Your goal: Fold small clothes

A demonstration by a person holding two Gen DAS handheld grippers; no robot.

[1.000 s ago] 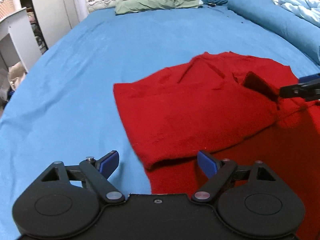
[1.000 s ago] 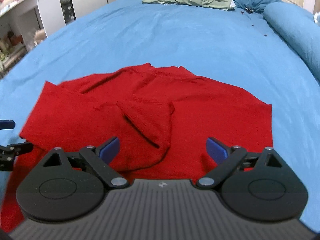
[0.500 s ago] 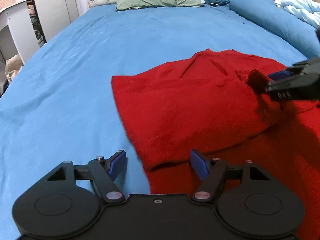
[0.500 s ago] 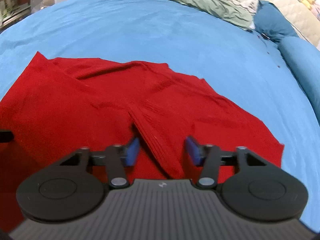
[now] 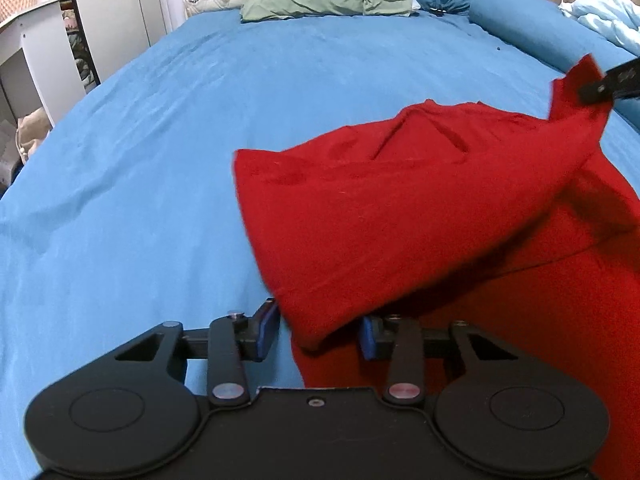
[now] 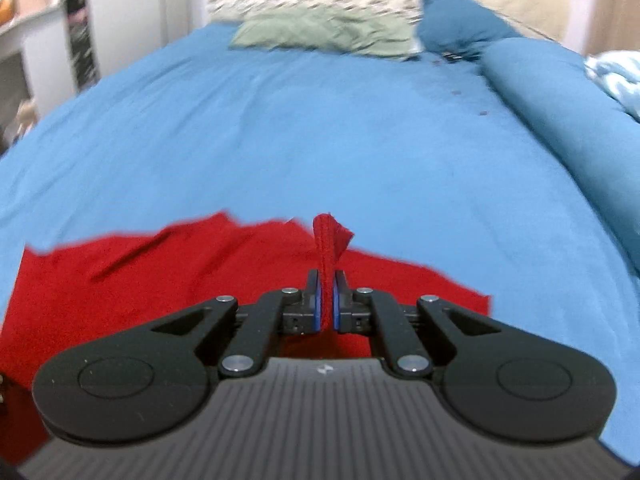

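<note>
A red knit garment [image 5: 400,208] lies on the blue bed sheet [image 5: 140,160], partly folded over itself. My right gripper [image 6: 325,300] is shut on a pinched fold of the red garment [image 6: 328,240] and holds it lifted above the bed; its tip shows at the right edge of the left wrist view [image 5: 608,84]. My left gripper [image 5: 316,330] is open, its blue pads on either side of the garment's near folded corner, which hangs between them.
A green pillow [image 5: 324,0] and a patterned headboard cushion lie at the far end of the bed. A blue bolster [image 5: 540,32] and a light blue blanket [image 5: 612,16] run along the right side. White furniture [image 5: 36,60] stands left of the bed.
My right gripper closed on a fold of the red garment and lifted it up and away. My left gripper narrowed and moved in around the garment's near corner.
</note>
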